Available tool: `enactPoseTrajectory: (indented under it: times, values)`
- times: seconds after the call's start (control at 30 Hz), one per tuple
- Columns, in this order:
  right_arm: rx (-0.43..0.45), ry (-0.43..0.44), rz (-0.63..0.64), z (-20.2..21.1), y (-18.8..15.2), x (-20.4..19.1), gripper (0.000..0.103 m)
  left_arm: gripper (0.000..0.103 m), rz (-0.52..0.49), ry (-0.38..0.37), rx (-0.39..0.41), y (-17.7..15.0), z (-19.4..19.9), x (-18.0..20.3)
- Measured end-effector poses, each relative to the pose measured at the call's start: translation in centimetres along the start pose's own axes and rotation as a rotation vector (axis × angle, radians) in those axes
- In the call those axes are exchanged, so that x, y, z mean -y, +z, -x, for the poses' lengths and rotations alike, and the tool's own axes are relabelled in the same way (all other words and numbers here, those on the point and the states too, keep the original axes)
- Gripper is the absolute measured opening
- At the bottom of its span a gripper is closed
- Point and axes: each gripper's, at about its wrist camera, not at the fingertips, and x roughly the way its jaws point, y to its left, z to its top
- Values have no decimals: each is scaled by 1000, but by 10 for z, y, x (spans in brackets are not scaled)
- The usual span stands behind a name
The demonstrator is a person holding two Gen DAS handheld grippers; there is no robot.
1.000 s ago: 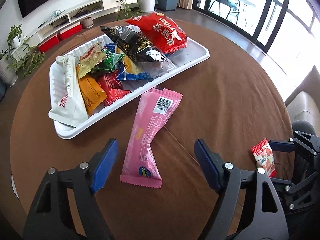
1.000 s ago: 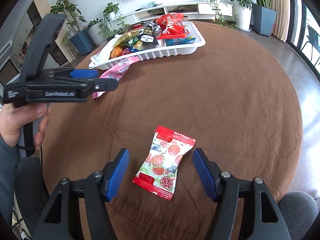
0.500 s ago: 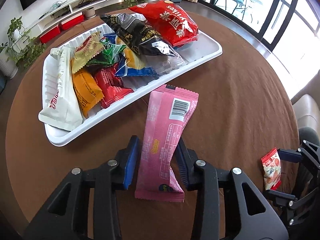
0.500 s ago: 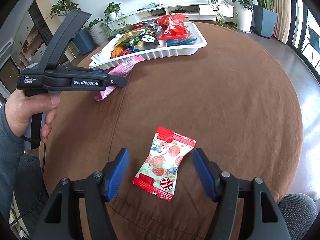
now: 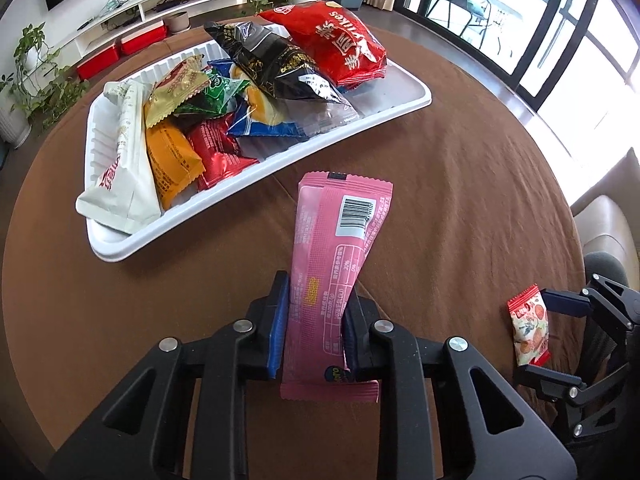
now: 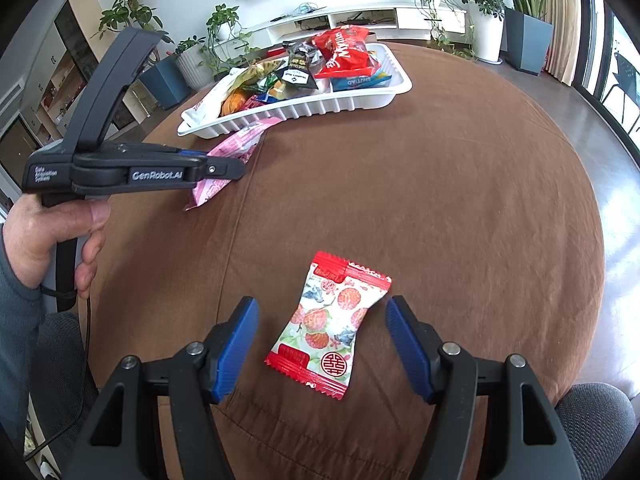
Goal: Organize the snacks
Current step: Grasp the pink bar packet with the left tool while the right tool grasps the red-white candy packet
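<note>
We note left gripper (image 5: 314, 330) jaws closing, pinching the pink wrapper (image 5: 334, 276); right gripper (image 6: 322, 346) jaws wide, straddling the lychee candy (image 6: 330, 322), untouched.

A round table (image 6: 460, 200) with a brown cloth is holding the snacks. A white tray (image 5: 248, 194) full of snack bags is sitting on it. A small red and white candy packet (image 6: 330, 322) is lying flat on the cloth, well apart from the tray.
</note>
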Motion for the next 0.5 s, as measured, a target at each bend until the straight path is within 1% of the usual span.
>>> enactPoseTrajectory:
  times: [0.17, 0.3, 0.37, 0.4, 0.5]
  values:
    - [-2, -4, 2, -1, 0, -1, 69, 21, 49, -23, 26, -26, 12, -3]
    - [-9, -5, 19, -3, 1, -6, 61, 21, 100, -42, 55, -51, 24, -4]
    - [-13, -9, 29, -3, 2, -8, 60, 21, 128, -48, 71, -62, 29, -5]
    - [-15, -10, 31, -4, 3, -9, 59, 21, 145, -53, 79, -75, 31, -1]
    - [-22, -18, 41, -4, 3, -10, 55, 21, 179, -57, 94, -90, 37, -3]
